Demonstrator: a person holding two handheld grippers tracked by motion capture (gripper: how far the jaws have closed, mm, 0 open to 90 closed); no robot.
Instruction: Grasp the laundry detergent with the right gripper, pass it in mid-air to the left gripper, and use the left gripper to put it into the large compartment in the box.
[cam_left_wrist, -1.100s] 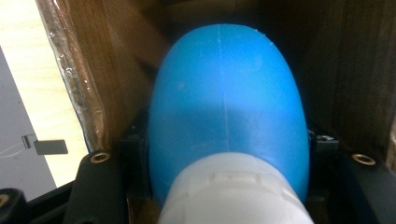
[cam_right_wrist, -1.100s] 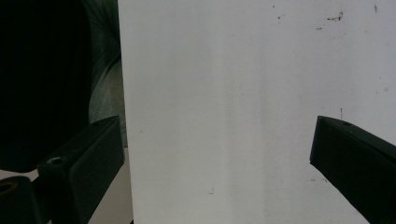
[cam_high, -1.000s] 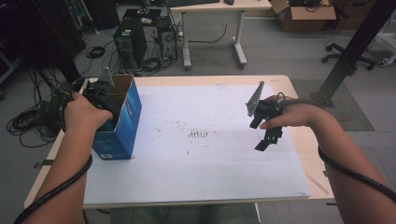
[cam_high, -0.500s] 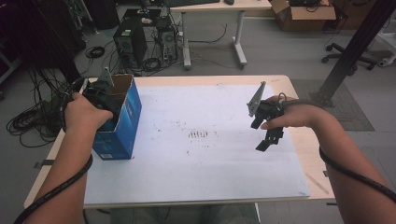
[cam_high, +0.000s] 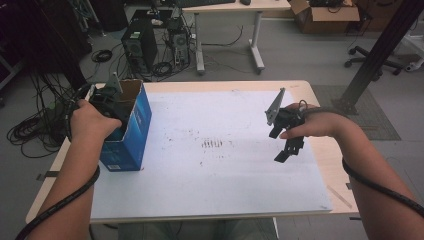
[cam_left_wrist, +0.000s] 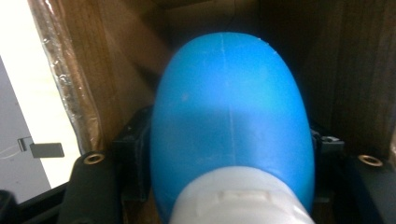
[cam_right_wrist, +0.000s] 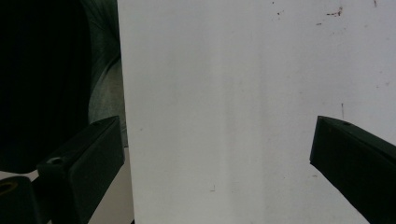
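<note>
The high view is evenly but dimly lit, with soft, slightly grainy detail; the white sheet covering the wooden table (cam_high: 220, 165) is the brightest area, and the floor at the left edge sinks into shadow. In the left gripper view, the smooth blue plastic bottle with a white cap (cam_left_wrist: 231, 126) is close and soft-focused, lit on its upper half, shaded below, inside the dark brown cardboard box (cam_left_wrist: 355, 70). The right gripper view is sharp, flatly lit, black at its left.

Blue bottle (cam_left_wrist: 231, 116) with white cap (cam_left_wrist: 238, 198) — inside blue box (cam_high: 131, 131), brown within; white sheet (cam_high: 220, 150), dark-speckled — black jaws.
</note>
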